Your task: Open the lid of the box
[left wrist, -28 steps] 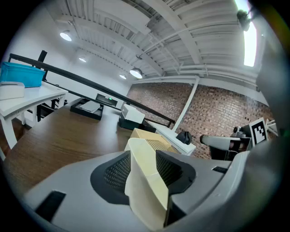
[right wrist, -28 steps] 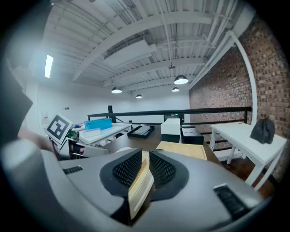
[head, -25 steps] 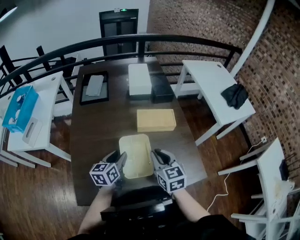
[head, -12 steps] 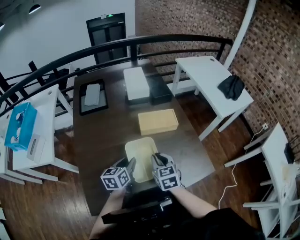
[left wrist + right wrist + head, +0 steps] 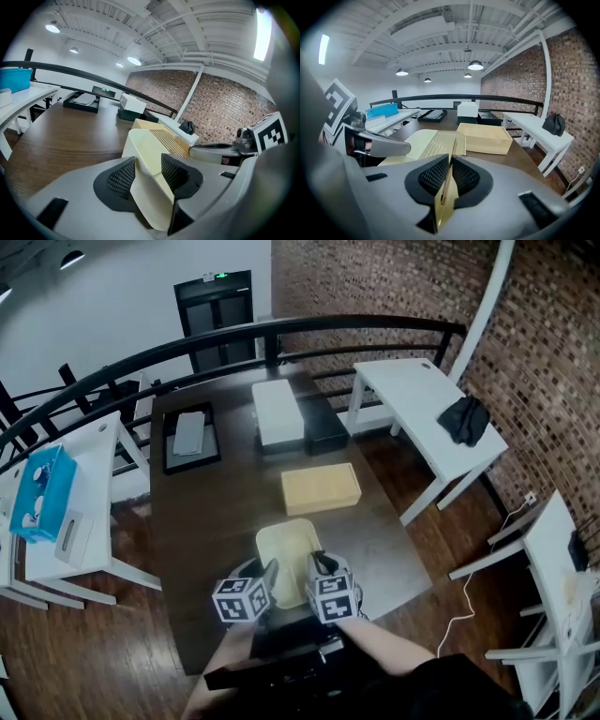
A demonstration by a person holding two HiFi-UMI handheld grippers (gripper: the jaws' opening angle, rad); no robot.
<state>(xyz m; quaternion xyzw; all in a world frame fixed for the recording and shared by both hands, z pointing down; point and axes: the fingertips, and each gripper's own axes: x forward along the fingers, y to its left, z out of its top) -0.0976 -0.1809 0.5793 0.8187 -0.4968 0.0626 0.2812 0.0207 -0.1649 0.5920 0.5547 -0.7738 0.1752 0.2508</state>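
Left gripper [image 5: 147,164]: held low at the near edge of the table [image 5: 211,502], jaws drawn in on the left side wall of the lid [image 5: 149,147], one pad on each face.
Right gripper [image 5: 449,169]: level with the left one, just beside it, jaws pinched narrow on the lid's thin right rim.
Arms: both forearms reached forward from the bottom of the head view, marker cubes facing up.
Lid: pale yellow, ribbed, hollow side up, spanning the two grippers.
Box [image 5: 321,488]: tan, on the table beyond the lid, apart from it.
Hard to tell: the lid's near end lay under the grippers; whether its far end touched the table could not be made out.
Table: dark wood, with a white box [image 5: 278,412], a black box [image 5: 324,424] and a black tray [image 5: 190,426] at its far end.
Room: black railing [image 5: 281,331], brick wall [image 5: 548,343], white side tables, plank floor.
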